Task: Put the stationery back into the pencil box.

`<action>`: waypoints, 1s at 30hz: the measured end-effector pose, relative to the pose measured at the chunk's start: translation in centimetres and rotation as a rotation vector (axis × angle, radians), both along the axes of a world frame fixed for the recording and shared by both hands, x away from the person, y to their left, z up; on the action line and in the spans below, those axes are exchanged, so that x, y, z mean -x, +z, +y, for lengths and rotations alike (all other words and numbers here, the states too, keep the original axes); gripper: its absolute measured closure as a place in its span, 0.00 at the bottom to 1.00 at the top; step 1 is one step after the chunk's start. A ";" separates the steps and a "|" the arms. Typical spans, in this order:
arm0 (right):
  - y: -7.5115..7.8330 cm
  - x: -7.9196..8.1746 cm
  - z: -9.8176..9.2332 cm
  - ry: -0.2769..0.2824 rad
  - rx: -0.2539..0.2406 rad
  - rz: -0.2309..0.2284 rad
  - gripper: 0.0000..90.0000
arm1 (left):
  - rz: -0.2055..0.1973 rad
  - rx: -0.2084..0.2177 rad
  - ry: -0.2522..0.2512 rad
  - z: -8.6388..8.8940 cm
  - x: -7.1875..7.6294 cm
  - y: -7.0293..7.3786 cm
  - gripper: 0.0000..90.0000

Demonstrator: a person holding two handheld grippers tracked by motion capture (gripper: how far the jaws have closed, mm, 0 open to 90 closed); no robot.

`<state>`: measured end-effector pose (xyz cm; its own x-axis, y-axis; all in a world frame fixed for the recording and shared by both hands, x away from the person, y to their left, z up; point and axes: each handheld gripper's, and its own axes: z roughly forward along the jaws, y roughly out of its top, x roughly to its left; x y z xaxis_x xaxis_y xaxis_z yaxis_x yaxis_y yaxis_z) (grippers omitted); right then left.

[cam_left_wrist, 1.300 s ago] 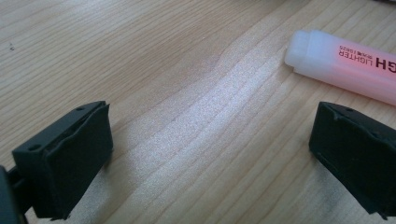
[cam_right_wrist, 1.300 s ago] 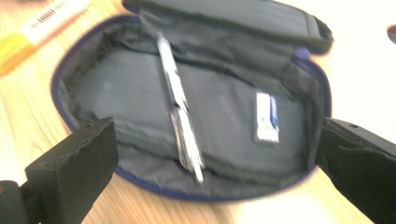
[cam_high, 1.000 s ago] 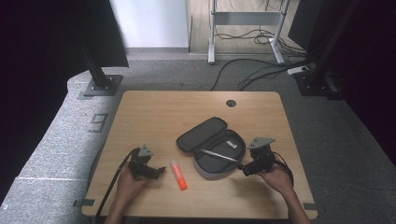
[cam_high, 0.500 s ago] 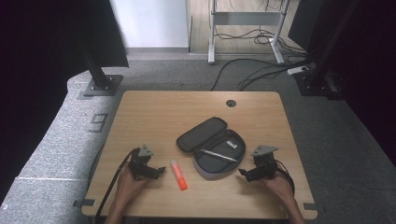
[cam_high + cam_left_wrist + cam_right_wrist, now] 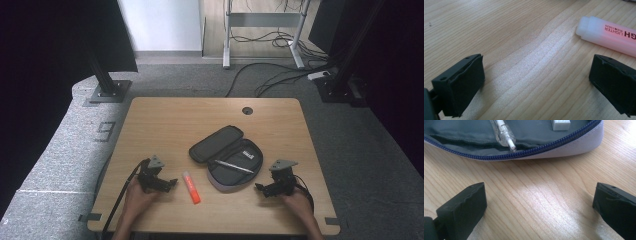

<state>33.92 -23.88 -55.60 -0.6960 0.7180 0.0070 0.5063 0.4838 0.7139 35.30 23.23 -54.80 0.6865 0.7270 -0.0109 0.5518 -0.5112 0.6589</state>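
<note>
Pen [image 5: 234,166] and eraser [image 5: 560,124] sit in the open pencil case [image 5: 227,177]; the highlighter [image 5: 190,187] lies outside on the table [image 5: 165,120]. Left gripper [image 5: 171,183] and right gripper [image 5: 258,188] gape wide, holding nothing.

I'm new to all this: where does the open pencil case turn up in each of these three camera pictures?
High view: the pencil case lies open mid-table, between the left gripper and the right gripper.
Left gripper view: not in this picture; the highlighter lies at upper right.
Right gripper view: the case spans the top, zip edge toward the jaws.
Shared landmark: the pen inside the case.
</note>
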 end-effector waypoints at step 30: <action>0.0 0.2 0.0 -0.017 0.000 0.000 0.00 | 0.031 0.028 0.018 -5.6 0.5 2.3 0.07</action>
<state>33.75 -23.88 -55.60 -0.6840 0.7294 0.0069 0.5141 0.4754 0.7140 34.77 17.59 -52.53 0.6727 0.7381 -0.0522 0.5809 -0.4831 0.6551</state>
